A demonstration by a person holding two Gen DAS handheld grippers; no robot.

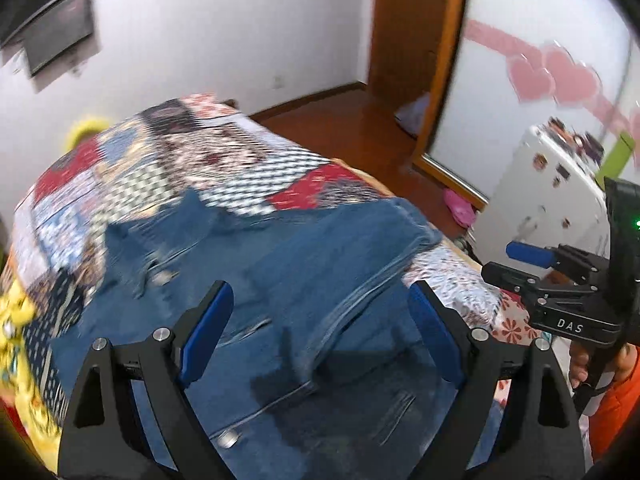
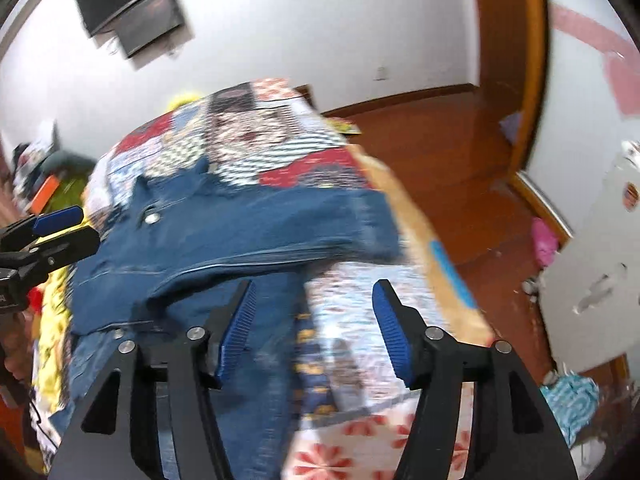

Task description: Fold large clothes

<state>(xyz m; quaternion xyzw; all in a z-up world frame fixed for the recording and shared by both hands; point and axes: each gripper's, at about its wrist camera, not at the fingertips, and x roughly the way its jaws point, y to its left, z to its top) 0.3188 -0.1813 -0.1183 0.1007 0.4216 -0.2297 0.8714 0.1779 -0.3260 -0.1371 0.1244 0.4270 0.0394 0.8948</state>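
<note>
Both grippers hover with jaws spread and empty: left gripper [image 1: 320,304] over the denim jacket [image 1: 280,280], right gripper [image 2: 314,308] at its edge, on the patchwork-covered bed [image 1: 224,148].

My left gripper [image 1: 320,320] hangs spread wide above the jeans [image 1: 280,272] on the quilt [image 1: 224,152]; right gripper [image 1: 520,264] alongside.
</note>
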